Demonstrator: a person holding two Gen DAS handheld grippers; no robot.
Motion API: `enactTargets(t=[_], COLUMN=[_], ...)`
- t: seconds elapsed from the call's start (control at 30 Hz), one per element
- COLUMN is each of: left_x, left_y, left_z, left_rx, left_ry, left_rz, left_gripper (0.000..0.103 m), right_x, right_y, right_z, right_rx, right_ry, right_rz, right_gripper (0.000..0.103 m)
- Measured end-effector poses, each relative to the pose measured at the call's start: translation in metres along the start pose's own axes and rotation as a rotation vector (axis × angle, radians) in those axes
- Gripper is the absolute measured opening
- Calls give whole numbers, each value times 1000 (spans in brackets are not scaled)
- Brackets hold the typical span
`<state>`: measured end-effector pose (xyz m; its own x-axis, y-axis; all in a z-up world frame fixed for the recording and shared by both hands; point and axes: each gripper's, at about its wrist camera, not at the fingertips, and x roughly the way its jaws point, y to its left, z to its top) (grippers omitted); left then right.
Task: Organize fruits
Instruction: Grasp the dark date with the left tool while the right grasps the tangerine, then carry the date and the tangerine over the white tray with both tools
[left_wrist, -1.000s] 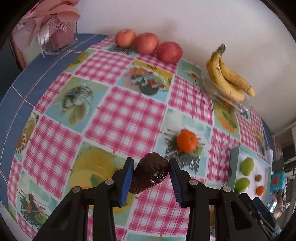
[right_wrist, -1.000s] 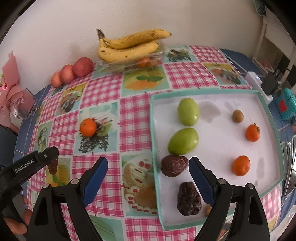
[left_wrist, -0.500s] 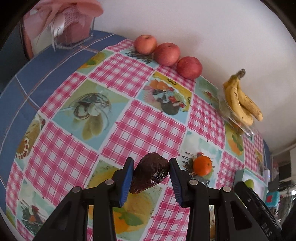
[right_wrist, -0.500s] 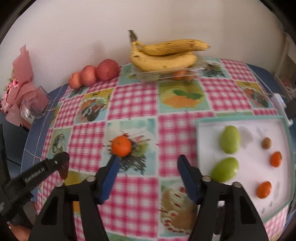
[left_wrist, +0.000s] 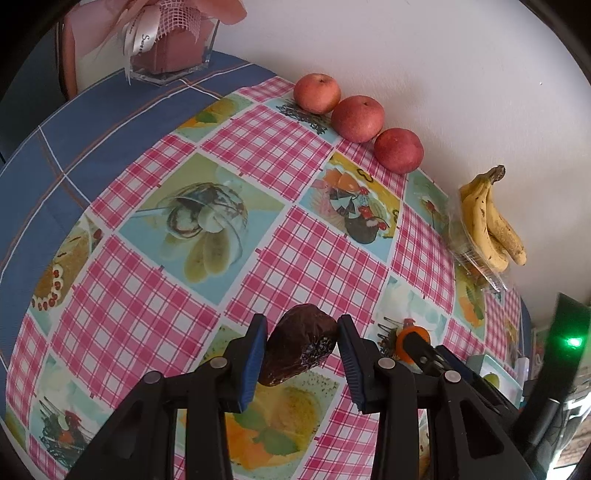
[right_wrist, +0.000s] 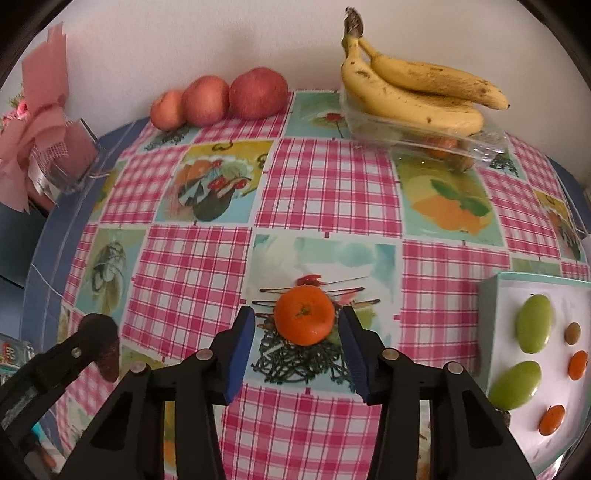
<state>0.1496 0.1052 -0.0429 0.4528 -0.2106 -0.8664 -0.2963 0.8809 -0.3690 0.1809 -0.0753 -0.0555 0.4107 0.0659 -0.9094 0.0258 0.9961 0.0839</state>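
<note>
Now left gripper (left_wrist: 301, 350) pinches dark wrinkled fruit (left_wrist: 299, 345) — right gripper (right_wrist: 297, 338) closing w/ tangerine (right_wrist: 304, 315) between, untouched.

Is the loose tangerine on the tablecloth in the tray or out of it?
Out. The tangerine rests on the checked tablecloth, between the closing right hand-held gripper pads, well left of the white tray.

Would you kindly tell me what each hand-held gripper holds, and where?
The left hand-held gripper clamps the dark wrinkled fruit by its sides; the right is closing around the tangerine.
</note>
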Motion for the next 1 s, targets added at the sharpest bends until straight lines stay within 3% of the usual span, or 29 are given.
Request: enactTargets(t=[0.2,0.43,1.0], left_x=[3,3,-24], left_y=[2,3,-8], left_z=[0,1,0], left_rx=[-9,-15,17], left_ry=[6,10,-29], left_rz=[-4,-12,-32], left_gripper=[41,41,41], right_x=[17,20,-43], right_y=[0,-1,-13], right_z=[3,5,-27], right_rx=[-7,2,38], right_ry=[21,14,-47], right_rz=[-43,-34,-16], right_gripper=[43,39,39])
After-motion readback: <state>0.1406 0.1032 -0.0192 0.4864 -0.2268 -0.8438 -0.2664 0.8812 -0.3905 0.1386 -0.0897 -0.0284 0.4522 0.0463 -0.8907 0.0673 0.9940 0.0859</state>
